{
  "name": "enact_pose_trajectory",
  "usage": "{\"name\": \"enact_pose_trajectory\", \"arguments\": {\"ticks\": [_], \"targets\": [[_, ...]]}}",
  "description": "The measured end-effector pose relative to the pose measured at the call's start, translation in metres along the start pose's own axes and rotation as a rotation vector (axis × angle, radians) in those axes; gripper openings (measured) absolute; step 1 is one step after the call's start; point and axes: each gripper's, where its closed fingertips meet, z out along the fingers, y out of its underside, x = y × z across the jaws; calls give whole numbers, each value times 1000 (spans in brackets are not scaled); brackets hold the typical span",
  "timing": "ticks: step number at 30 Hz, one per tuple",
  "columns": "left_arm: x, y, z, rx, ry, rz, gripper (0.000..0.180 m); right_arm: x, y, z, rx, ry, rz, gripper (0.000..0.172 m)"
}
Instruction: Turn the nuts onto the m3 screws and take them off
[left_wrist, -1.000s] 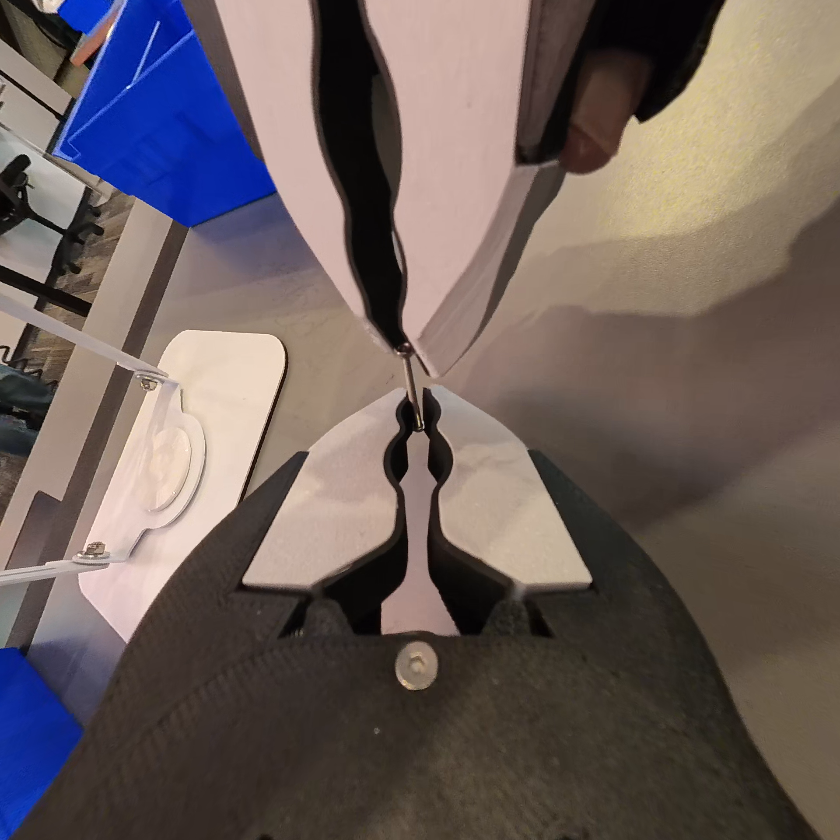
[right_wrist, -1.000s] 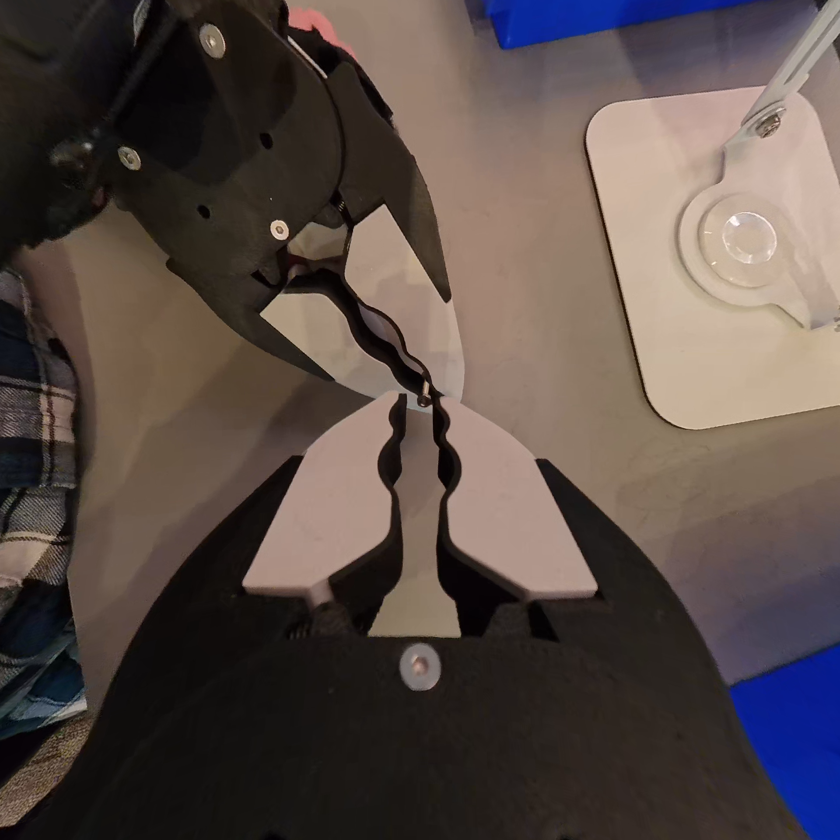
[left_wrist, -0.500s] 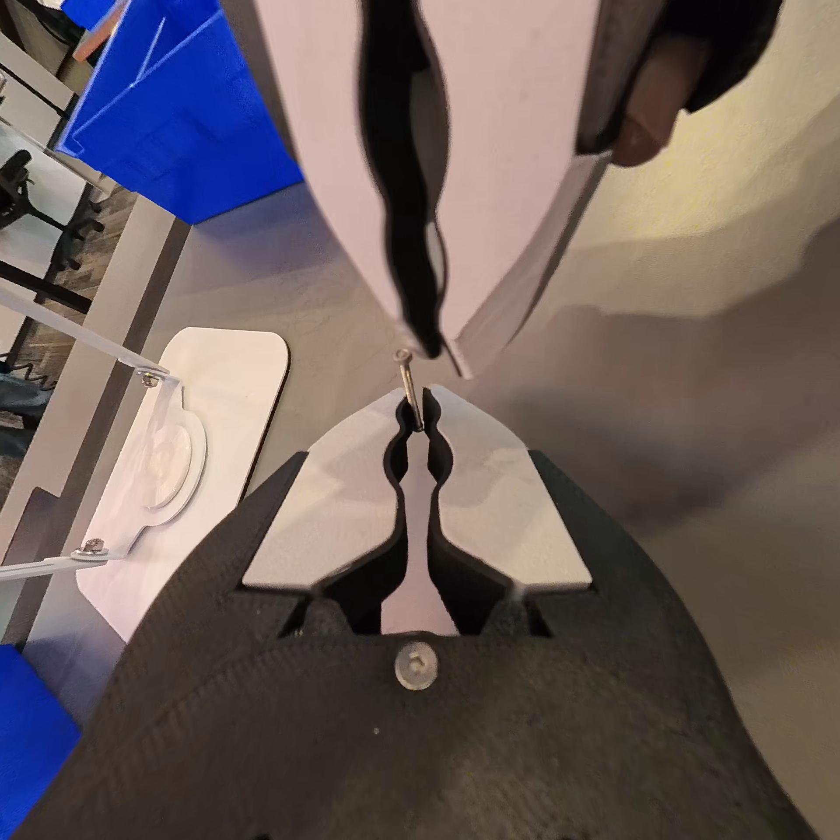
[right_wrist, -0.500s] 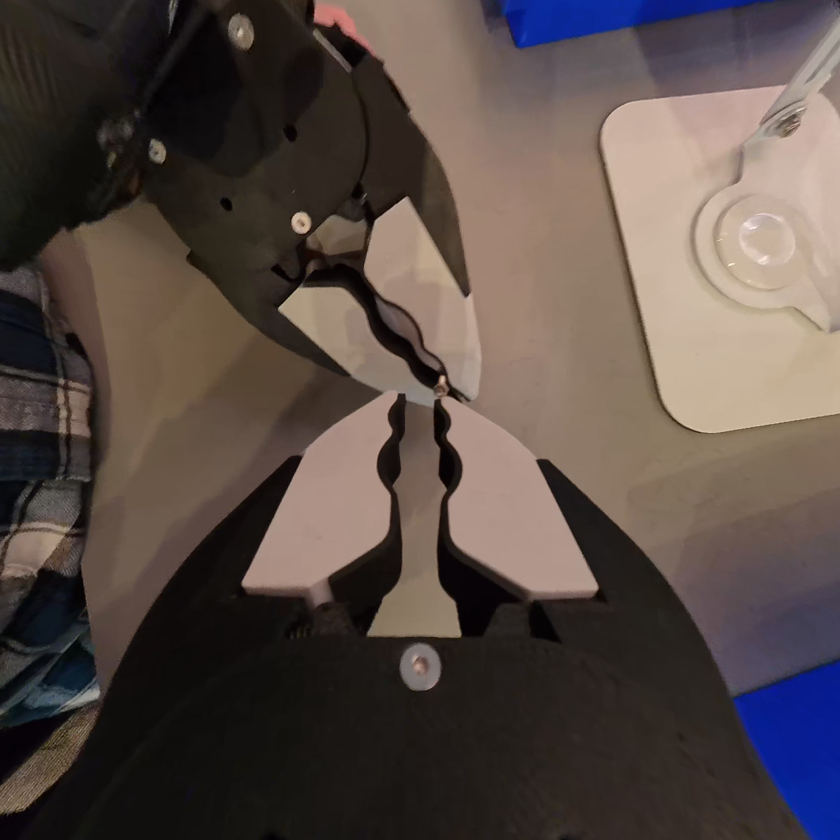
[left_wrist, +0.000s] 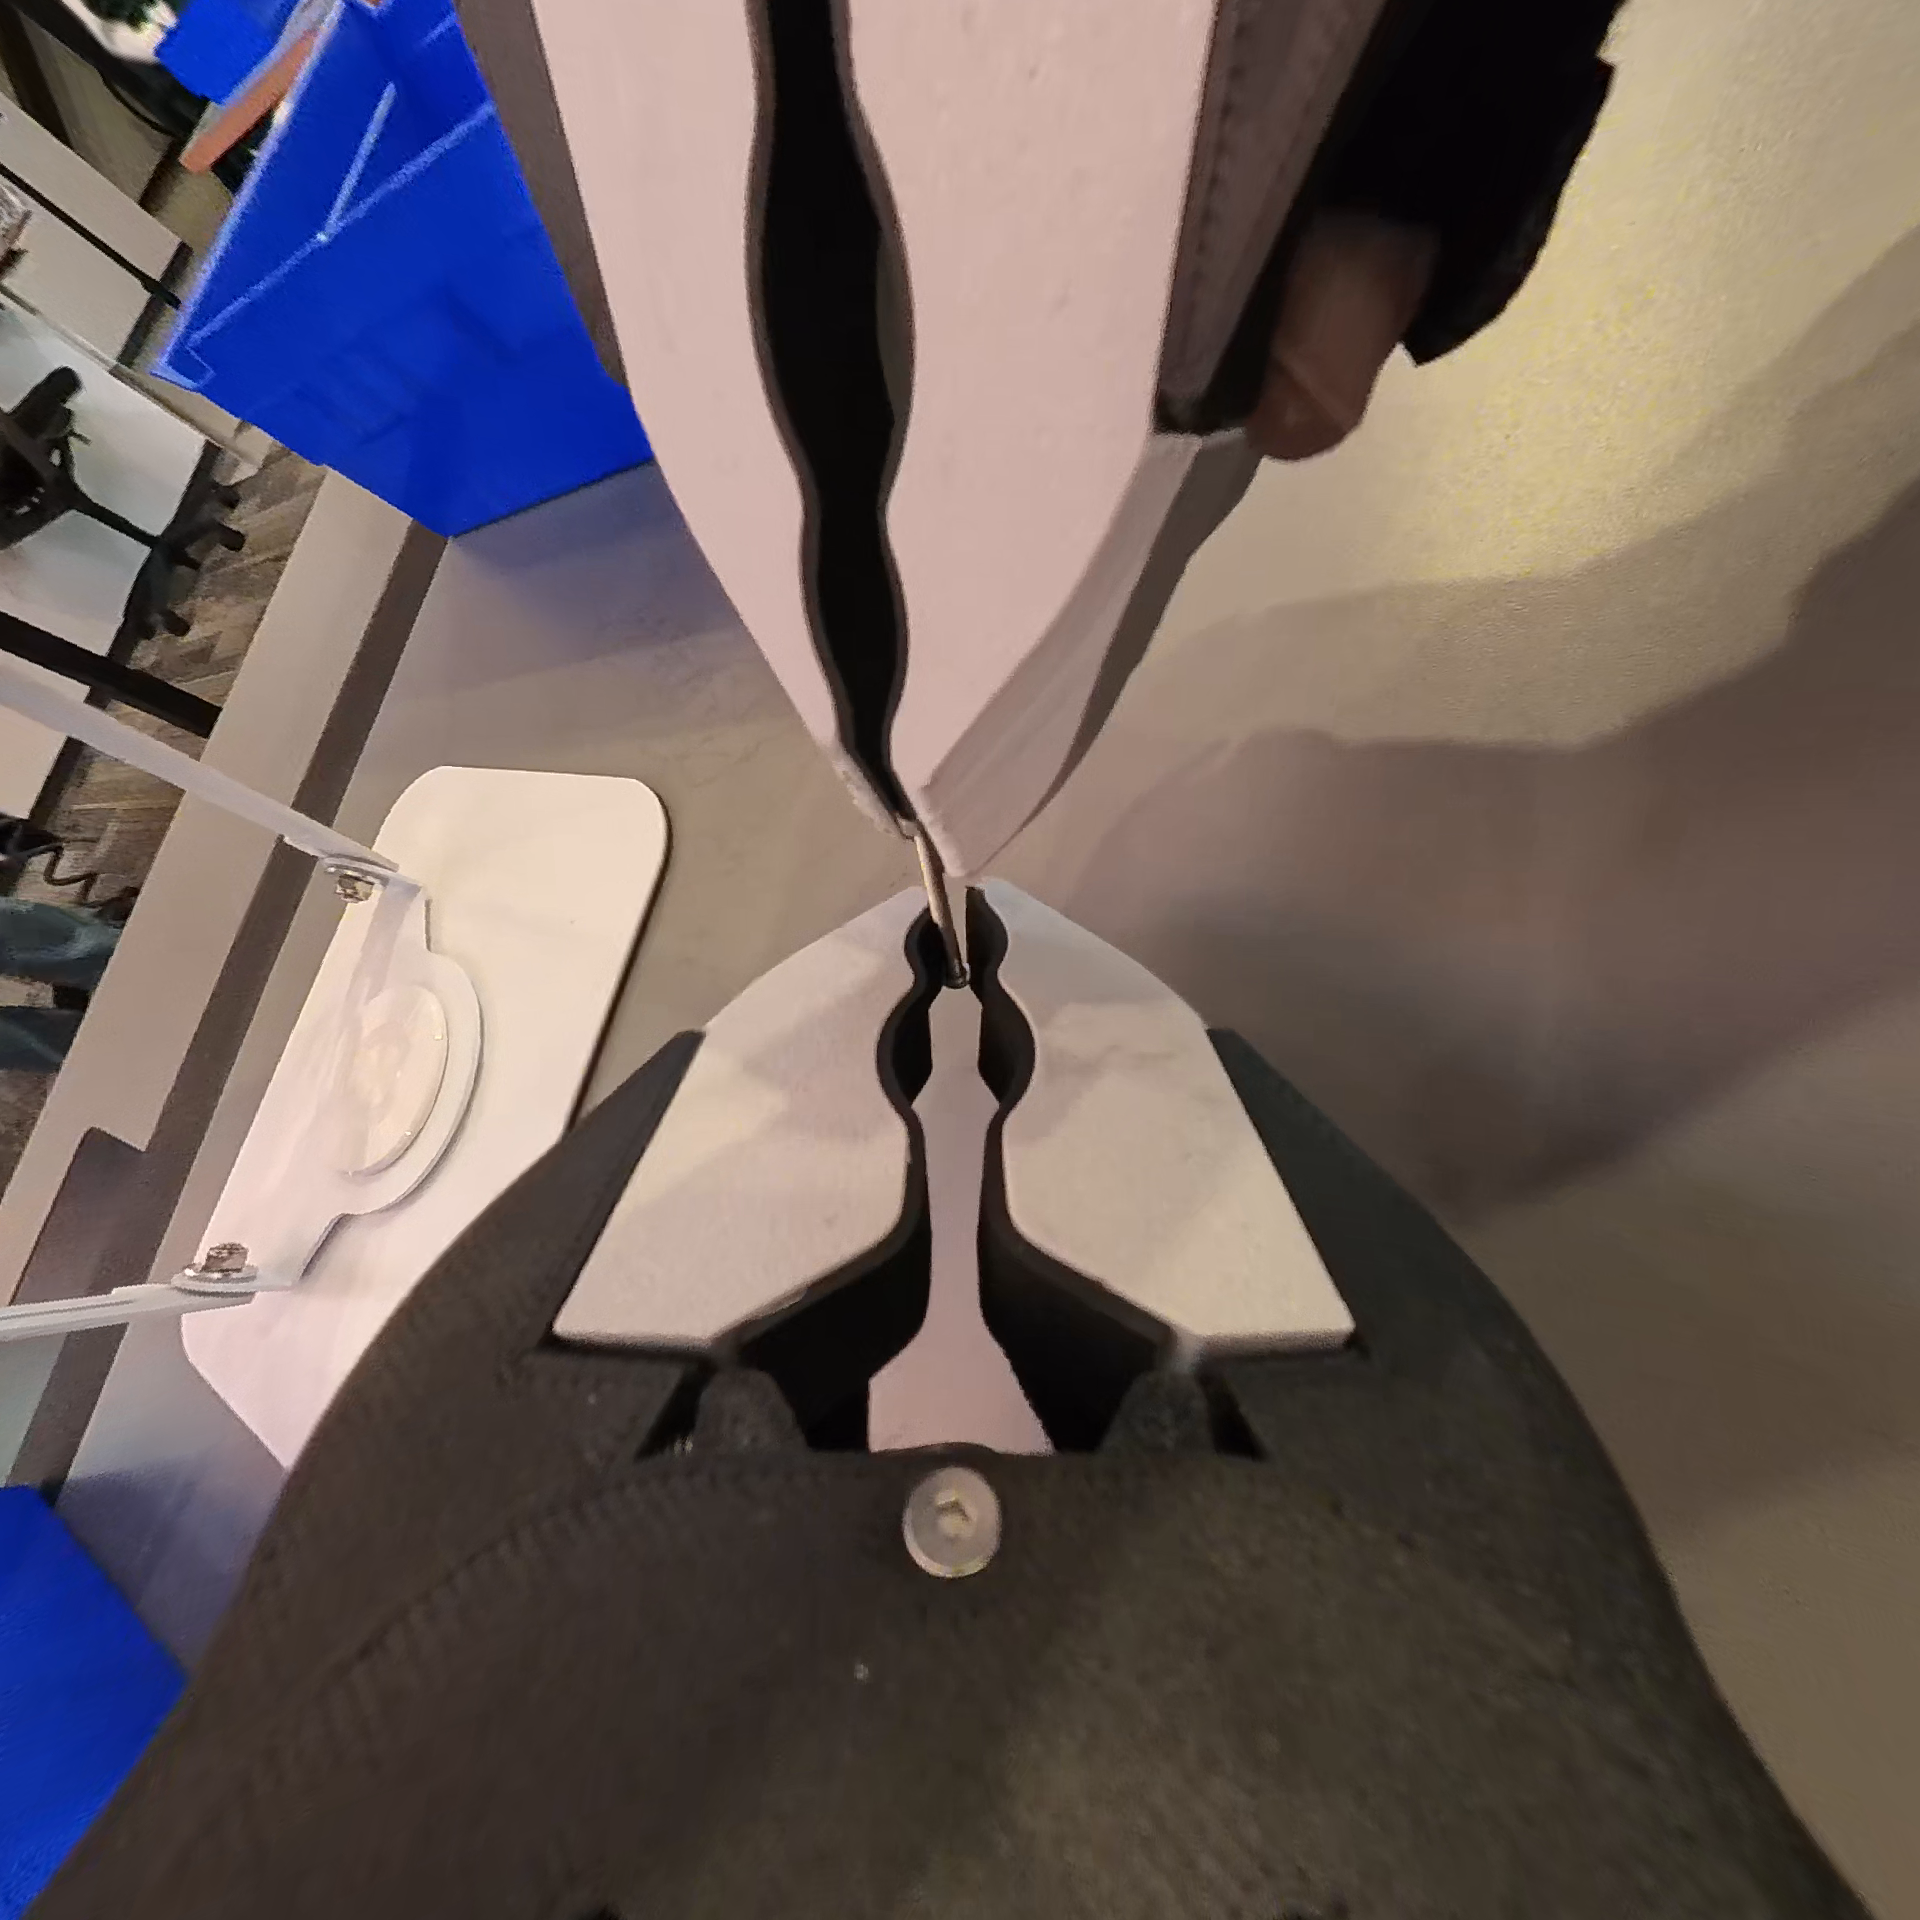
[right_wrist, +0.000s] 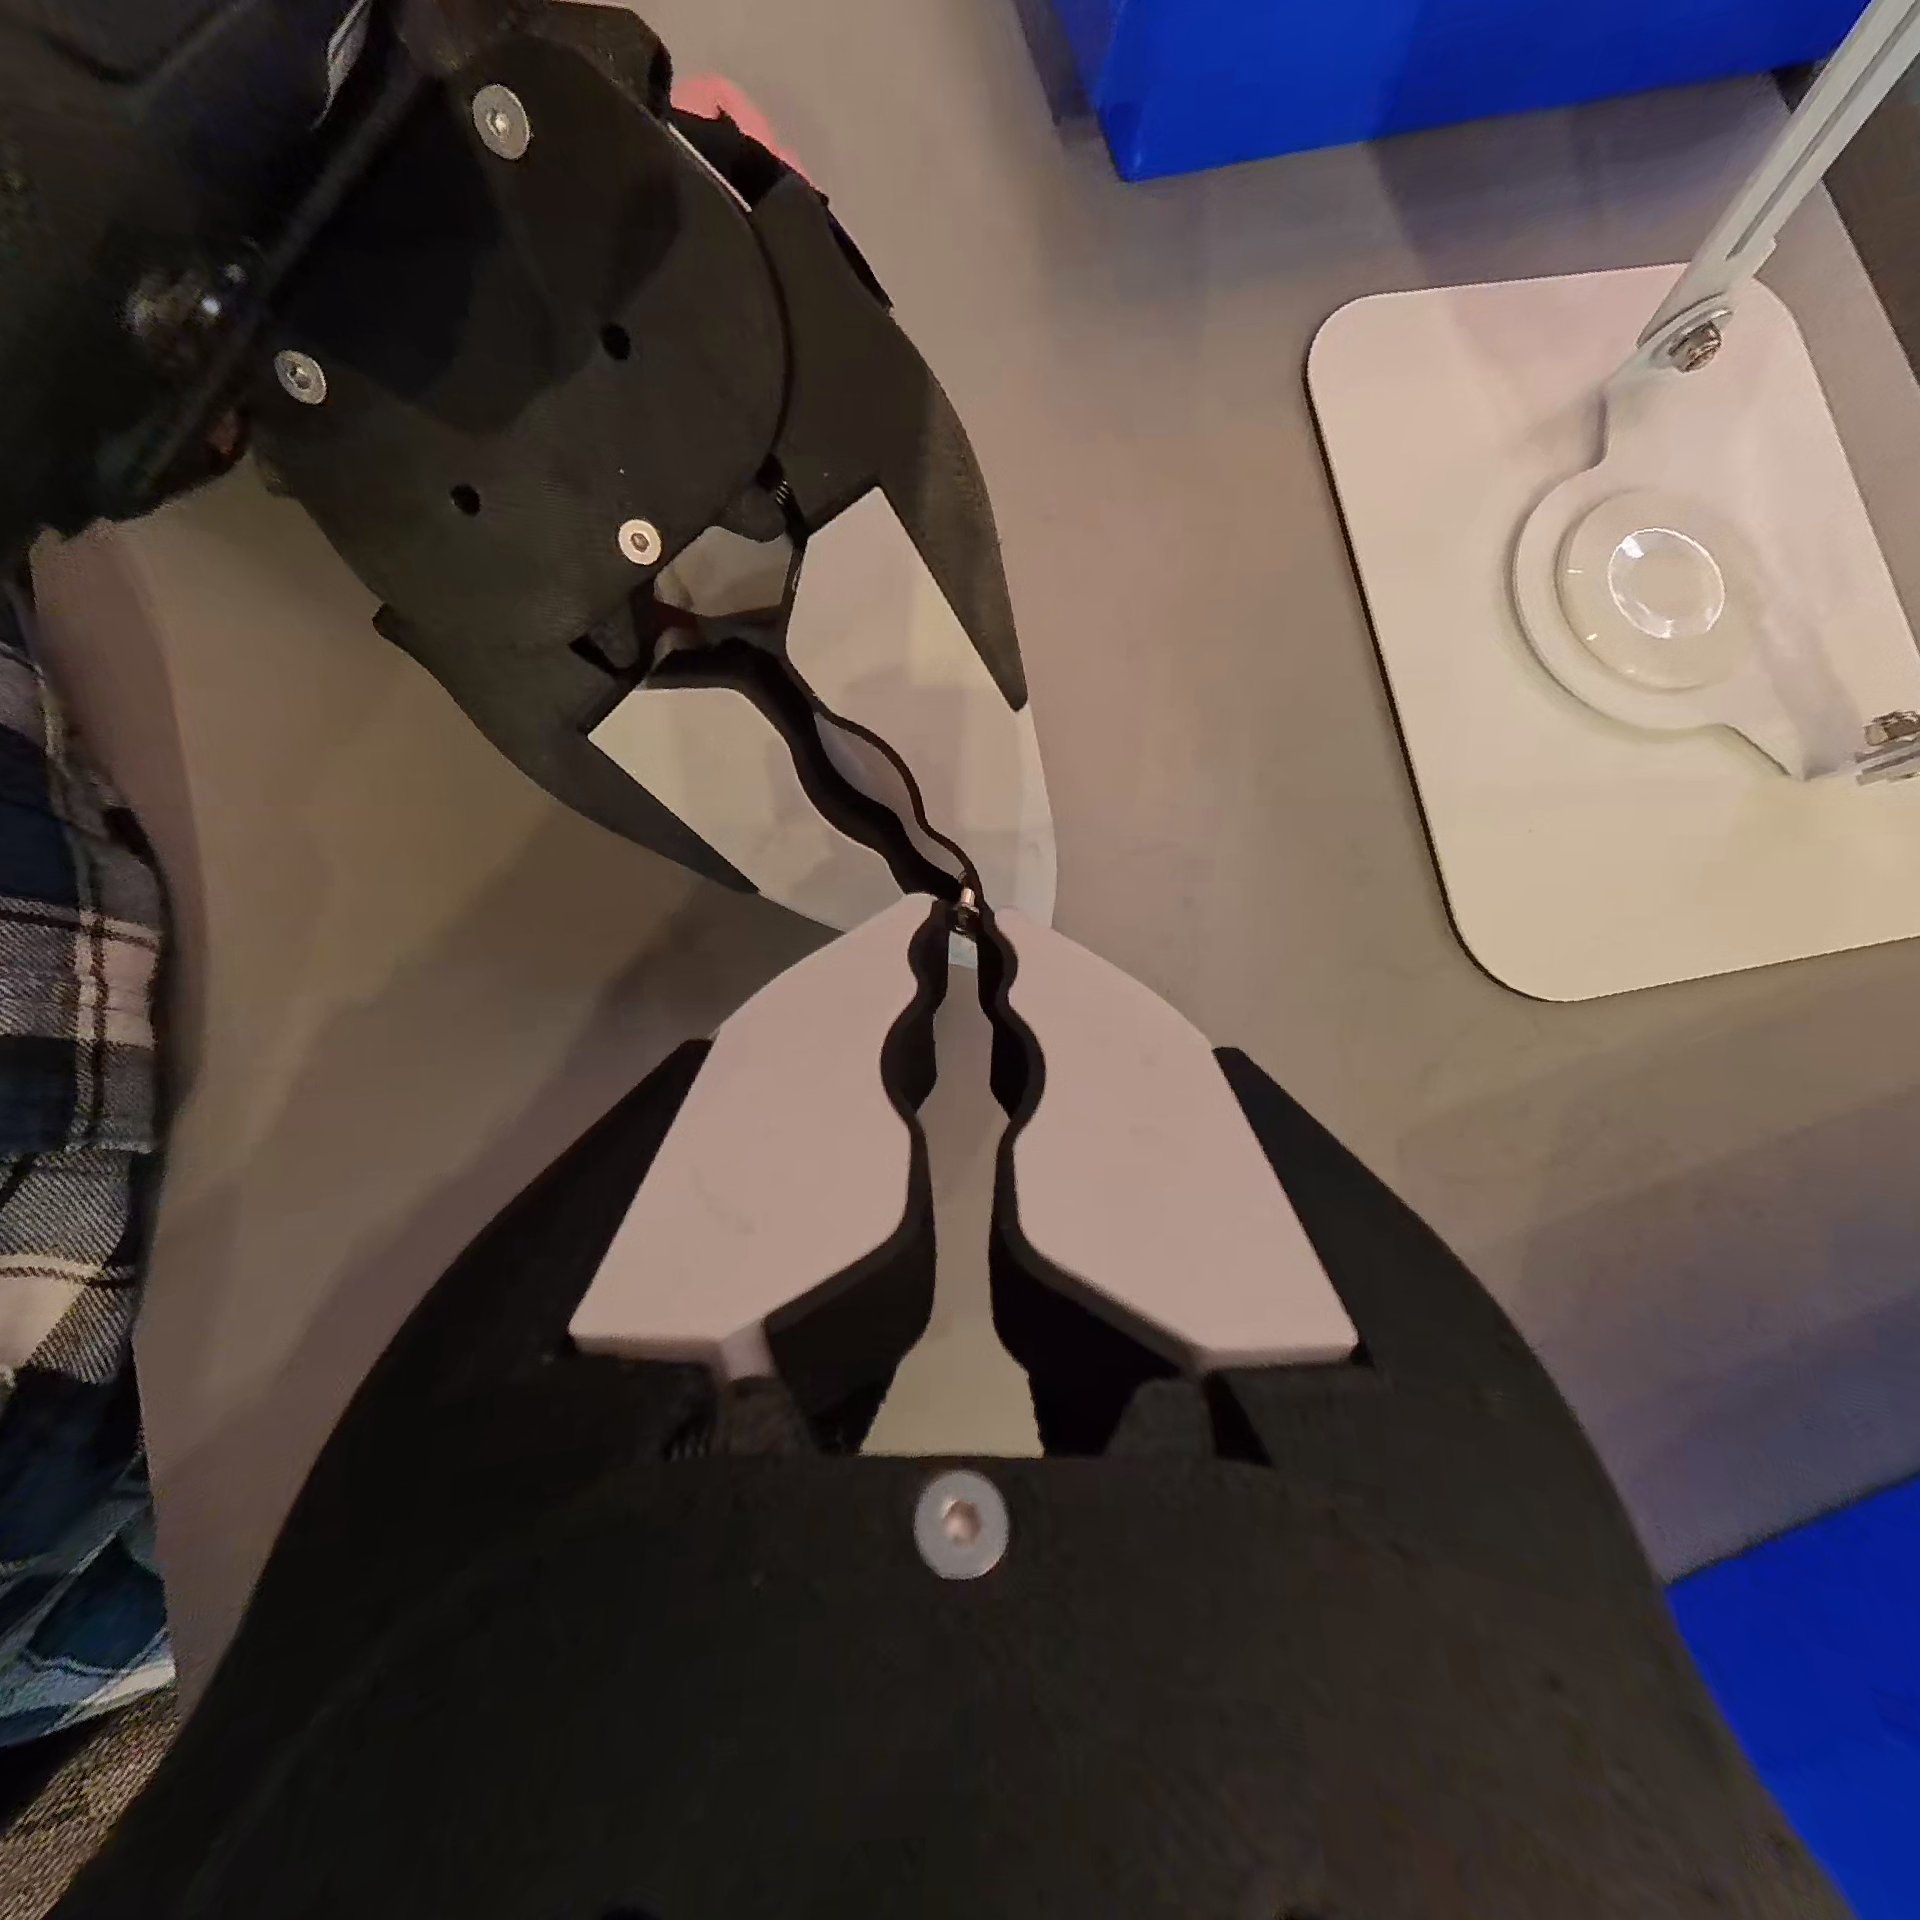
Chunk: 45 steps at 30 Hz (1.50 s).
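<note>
Both grippers (left_wrist: 940, 940) (right_wrist: 961, 935) again pinching one small metal pin (left_wrist: 935, 909), right re-closed

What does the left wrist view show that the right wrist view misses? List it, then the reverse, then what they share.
Left only: office chairs on the floor, a fingertip behind the right gripper. Right only: plaid cloth, the black body of the left gripper. Both: a thin metal pin at both grippers' fingertips, the white pad under a clear lens, blue bins, grey table.
</note>
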Motion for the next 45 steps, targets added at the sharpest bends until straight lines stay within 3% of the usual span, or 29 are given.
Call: {"name": "enact_pose_trajectory", "arguments": {"ticks": [5,11,20,23,29,34,39,43,45], "targets": [[-5,-6,-3,46,-2,-41,17,4,-2,-7,4,9,4,5],[-5,-7,-4,77,24,-63,6,6,-1,-11,-11,9,-1,5],[-2,-8,-3,88,37,-58,4,8,-2,-11,-1,13,4,6],[-4,-9,-4,100,48,-85,4,11,-4,-13,10,25,14,27],[-6,-11,-6,128,57,-116,4,4,-10,-14,60,-10,-31,34],[-10,-14,-8,148,61,-149,4,-8,-2,-17,25,-71,-35,13],[-9,-16,-7,158,61,-154,3,1,-16,-23,104,-14,-26,36],[-10,-19,-9,182,79,-192,3,-4,-16,-20,141,-47,-22,39],[-13,-21,-11,205,99,-239,3,-9,-18,-27,186,-73,-20,21]]}}
